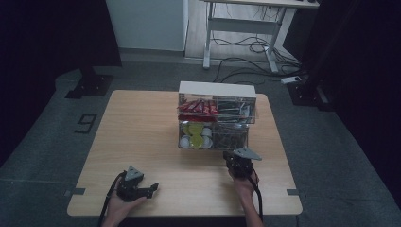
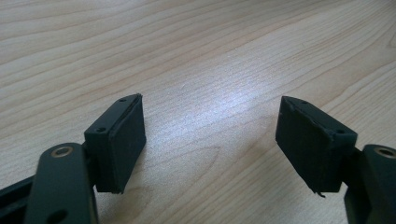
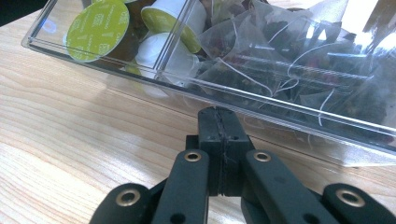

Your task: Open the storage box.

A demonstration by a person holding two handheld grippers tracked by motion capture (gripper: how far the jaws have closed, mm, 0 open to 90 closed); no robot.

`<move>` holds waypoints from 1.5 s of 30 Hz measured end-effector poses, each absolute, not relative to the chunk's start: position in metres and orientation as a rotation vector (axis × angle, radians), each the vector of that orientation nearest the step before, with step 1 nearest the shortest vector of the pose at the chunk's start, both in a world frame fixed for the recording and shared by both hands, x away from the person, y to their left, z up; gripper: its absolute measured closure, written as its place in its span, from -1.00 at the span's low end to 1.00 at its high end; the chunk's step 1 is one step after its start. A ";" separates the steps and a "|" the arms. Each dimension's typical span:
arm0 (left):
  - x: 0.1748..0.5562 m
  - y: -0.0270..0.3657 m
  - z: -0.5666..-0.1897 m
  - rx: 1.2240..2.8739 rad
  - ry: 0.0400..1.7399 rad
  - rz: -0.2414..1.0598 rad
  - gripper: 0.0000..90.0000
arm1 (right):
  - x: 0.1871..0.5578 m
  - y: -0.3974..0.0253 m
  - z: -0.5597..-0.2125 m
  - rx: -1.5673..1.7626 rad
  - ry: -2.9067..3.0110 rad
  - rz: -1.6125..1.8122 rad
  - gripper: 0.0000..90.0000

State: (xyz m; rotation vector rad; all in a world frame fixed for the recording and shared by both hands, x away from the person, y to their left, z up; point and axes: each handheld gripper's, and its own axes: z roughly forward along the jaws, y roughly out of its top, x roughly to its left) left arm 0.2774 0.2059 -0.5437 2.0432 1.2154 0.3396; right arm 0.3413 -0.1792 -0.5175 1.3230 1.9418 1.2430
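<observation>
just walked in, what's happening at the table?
A person holds a gripper in each hand. The right gripper, jaws shut and empty, sits at the front wall of the clear organizer's lower drawer, by the tea bags and coffee pods. The left gripper rests open on the bare table.

I am making out print on the green capsule lid (image 3: 97,29) up and left of my right tool (image 3: 218,122), but it is too blurred to read. I am finding no other readable text.
</observation>
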 end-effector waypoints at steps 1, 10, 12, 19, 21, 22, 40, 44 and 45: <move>0.277 0.206 -0.544 2.044 1.213 0.343 -0.46 | 0.341 -0.179 -0.517 1.323 1.942 1.242 0.98; 0.277 0.202 -0.545 2.050 1.202 0.368 -0.49 | 0.341 -0.179 -0.518 1.323 1.939 1.244 0.98; 0.277 0.202 -0.545 2.050 1.201 0.366 -0.49 | 0.341 -0.179 -0.518 1.324 1.941 1.243 0.98; 0.277 0.202 -0.545 2.048 1.201 0.369 -0.49 | 0.341 -0.179 -0.518 1.326 1.936 1.247 0.98; 0.276 0.202 -0.545 2.050 1.202 0.371 -0.49 | 0.341 -0.179 -0.518 1.326 1.938 1.246 0.98; 0.276 0.202 -0.545 2.050 1.202 0.371 -0.49 | 0.341 -0.179 -0.518 1.327 1.938 1.247 0.98; 0.277 0.202 -0.545 2.049 1.202 0.368 -0.49 | 0.340 -0.184 -0.514 1.341 1.909 1.269 0.98; 0.276 0.202 -0.545 2.049 1.202 0.370 -0.49 | 0.339 -0.183 -0.511 1.332 1.907 1.280 0.98; 0.277 0.202 -0.545 2.048 1.201 0.369 -0.49 | 0.339 -0.183 -0.511 1.332 1.907 1.280 0.98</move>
